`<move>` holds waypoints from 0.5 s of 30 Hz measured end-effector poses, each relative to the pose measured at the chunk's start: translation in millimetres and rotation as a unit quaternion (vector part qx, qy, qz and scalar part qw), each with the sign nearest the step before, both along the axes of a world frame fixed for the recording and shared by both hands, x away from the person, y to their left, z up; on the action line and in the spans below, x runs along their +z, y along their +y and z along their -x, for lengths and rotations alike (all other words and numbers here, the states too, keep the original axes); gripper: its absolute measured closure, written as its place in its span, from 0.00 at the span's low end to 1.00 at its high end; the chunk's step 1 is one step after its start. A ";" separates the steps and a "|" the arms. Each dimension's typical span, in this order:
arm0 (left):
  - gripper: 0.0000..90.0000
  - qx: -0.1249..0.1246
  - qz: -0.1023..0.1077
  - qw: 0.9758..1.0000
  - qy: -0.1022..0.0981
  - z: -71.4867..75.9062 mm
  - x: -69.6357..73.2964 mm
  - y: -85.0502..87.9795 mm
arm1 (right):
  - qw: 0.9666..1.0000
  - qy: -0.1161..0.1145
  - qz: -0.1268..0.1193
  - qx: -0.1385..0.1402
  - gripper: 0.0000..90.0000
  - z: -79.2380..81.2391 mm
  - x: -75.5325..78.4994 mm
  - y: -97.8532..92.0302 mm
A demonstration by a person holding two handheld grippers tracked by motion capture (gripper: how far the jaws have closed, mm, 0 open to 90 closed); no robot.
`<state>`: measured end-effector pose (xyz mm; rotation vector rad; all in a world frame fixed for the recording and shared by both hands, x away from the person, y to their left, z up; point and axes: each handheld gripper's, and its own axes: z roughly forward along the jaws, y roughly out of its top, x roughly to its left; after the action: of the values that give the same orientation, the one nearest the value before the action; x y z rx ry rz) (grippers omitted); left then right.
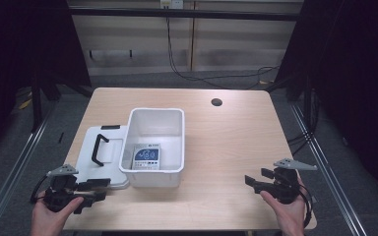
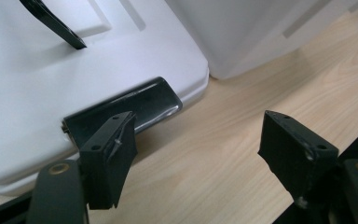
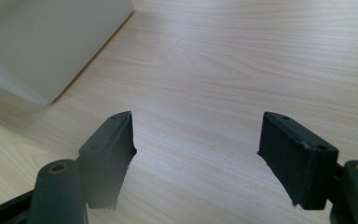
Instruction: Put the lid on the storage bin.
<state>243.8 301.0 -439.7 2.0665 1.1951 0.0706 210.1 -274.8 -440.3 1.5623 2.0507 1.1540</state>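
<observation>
Two grippers low at near table edge. Left gripper (image 1: 91, 189) jaws wide apart, empty, tips just beside black latch (image 2: 130, 105) of white lid (image 1: 86, 160). Lid lies flat touching white bin (image 1: 174, 125). Right gripper (image 1: 256, 183) spread, empty, over bare wood.

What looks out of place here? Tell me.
The lid is off the white bin, lying flat beside it with its near edge under the bin's rim. A small device lies inside. Nothing is spilled or broken.
</observation>
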 end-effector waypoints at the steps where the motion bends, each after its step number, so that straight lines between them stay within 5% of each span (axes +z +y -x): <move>1: 0.32 0.000 0.000 1.000 0.000 0.0 0.0 0.0 | 1.000 0.000 0.003 0.007 0.31 0.4 0.0 1.2; 8: 0.35 0.020 0.010 1.000 0.011 -5.0 4.0 1.4 | 1.000 0.010 0.009 0.017 0.33 1.2 -1.1 5.8; 9: 0.35 0.033 0.022 0.999 0.004 -4.9 6.1 3.0 | 1.000 0.021 0.004 0.019 0.34 1.0 -3.0 6.0; 15: 0.42 0.047 0.053 0.997 0.006 -7.1 12.3 6.3 | 1.000 0.011 0.002 0.019 0.36 3.5 -1.4 7.0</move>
<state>251.0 307.3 -427.3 1.9215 1.2759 0.0378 206.5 -267.8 -441.7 1.5472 2.1026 1.1508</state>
